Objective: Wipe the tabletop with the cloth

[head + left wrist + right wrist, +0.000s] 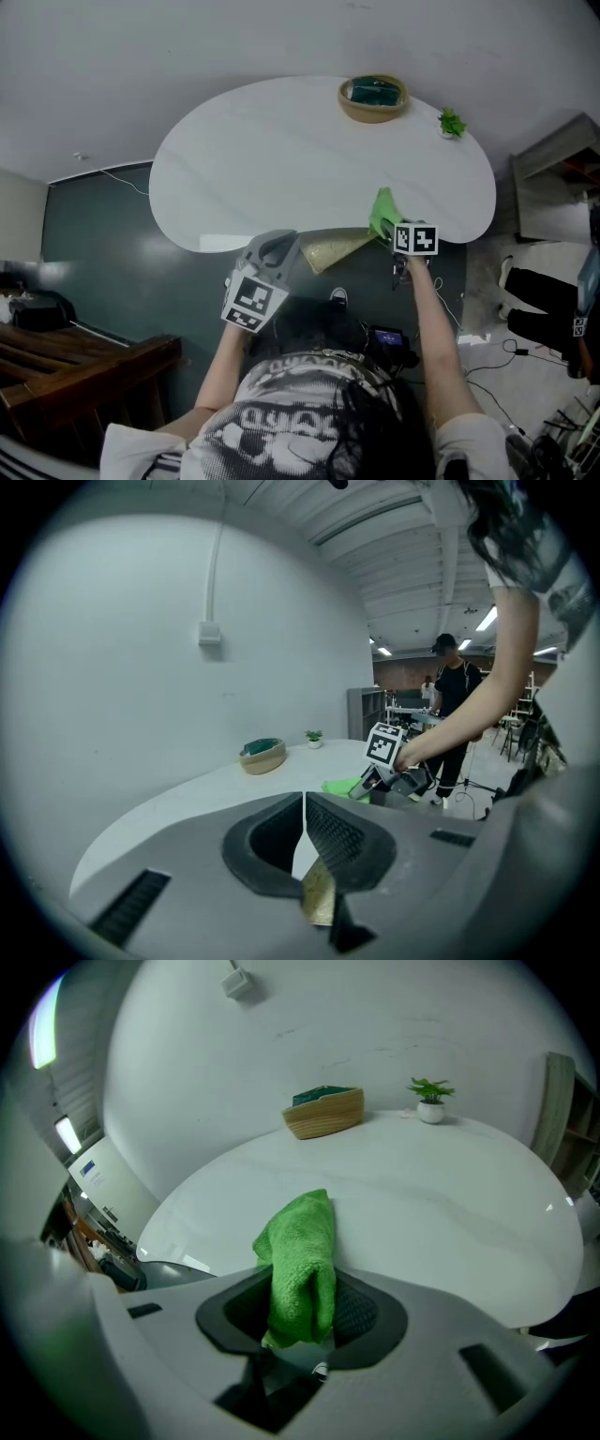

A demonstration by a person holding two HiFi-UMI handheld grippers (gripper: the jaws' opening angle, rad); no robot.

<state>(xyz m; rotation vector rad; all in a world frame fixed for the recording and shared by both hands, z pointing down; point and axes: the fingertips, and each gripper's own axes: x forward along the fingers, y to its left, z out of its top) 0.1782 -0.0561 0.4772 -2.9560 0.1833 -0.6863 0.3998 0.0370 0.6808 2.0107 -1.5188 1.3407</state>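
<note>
The right arm stretches forward, and the right hand-held gripper [389,236] is clenched on a crumpled bright-green terry cloth [382,212] at the near edge of the white oval worktop [281,159]. The left arm is bent at the elbow. It holds the left hand-held gripper [273,249] just short of that edge, jaws pressed together on nothing.

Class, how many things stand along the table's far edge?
2: a basket at the far edge, and a small plant to its right. None seems hidden.
</note>
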